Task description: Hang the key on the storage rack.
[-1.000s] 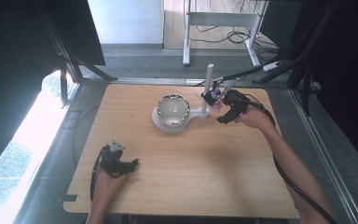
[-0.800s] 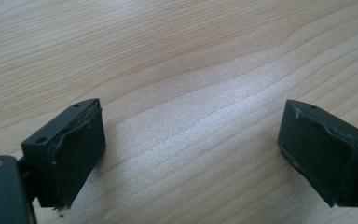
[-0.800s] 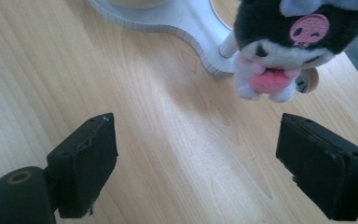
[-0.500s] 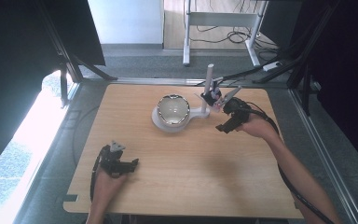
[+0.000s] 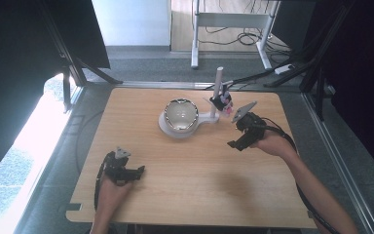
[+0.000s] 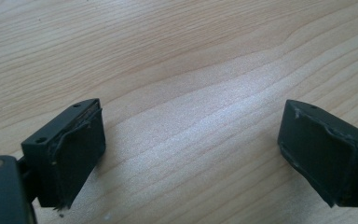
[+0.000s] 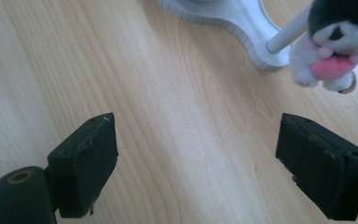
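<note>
At a wooden desk [image 5: 185, 175], the right gripper [image 5: 237, 139] hovers w/ jaws wide apart and nothing between them, near a small black-and-white plush toy [image 5: 221, 102]. The toy hangs against the post [image 5: 218, 90] of a white stand [image 5: 207, 118] at the far side of the desk, beside a shiny bowl [image 5: 180, 114] seated on the stand's round base. Left gripper [image 5: 134, 171] rests low near the front edge, jaws also spread, empty.

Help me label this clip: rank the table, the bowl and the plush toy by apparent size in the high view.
Largest to smallest:
1. table
2. bowl
3. plush toy
</note>
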`<state>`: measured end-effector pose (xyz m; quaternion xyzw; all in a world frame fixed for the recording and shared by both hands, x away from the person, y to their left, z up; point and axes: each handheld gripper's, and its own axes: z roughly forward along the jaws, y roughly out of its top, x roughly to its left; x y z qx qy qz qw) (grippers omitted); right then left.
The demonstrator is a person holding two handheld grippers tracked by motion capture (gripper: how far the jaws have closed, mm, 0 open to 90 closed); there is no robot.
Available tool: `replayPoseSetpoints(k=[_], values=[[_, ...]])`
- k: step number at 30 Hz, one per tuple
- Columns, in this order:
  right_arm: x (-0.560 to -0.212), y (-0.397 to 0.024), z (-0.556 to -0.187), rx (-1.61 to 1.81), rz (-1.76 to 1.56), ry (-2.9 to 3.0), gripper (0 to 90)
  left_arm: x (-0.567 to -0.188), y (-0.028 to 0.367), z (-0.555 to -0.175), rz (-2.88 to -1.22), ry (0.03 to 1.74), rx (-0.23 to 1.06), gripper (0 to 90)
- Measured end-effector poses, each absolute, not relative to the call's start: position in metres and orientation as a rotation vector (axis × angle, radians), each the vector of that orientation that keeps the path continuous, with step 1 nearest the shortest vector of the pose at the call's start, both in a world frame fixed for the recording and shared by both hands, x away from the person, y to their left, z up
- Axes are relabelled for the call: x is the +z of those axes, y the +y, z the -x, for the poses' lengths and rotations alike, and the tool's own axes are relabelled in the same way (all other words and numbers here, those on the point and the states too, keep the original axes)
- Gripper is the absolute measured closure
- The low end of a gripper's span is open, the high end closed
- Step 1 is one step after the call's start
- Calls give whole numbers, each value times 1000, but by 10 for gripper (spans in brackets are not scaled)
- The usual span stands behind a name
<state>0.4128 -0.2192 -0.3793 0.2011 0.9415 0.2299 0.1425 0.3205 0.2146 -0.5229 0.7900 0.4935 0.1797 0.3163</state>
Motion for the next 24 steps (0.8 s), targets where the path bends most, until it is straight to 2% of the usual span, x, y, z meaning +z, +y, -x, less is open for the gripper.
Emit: replayPoseSetpoints(k=[15, 24], values=[[-393, -249, -383, 647, -627, 2687, 127, -523, 215, -320, -2079, 1303, 469, 74], [-405, -267, -370, 702, -700, 2657, 87, -523, 215, -320, -2081, 1302, 467, 73]])
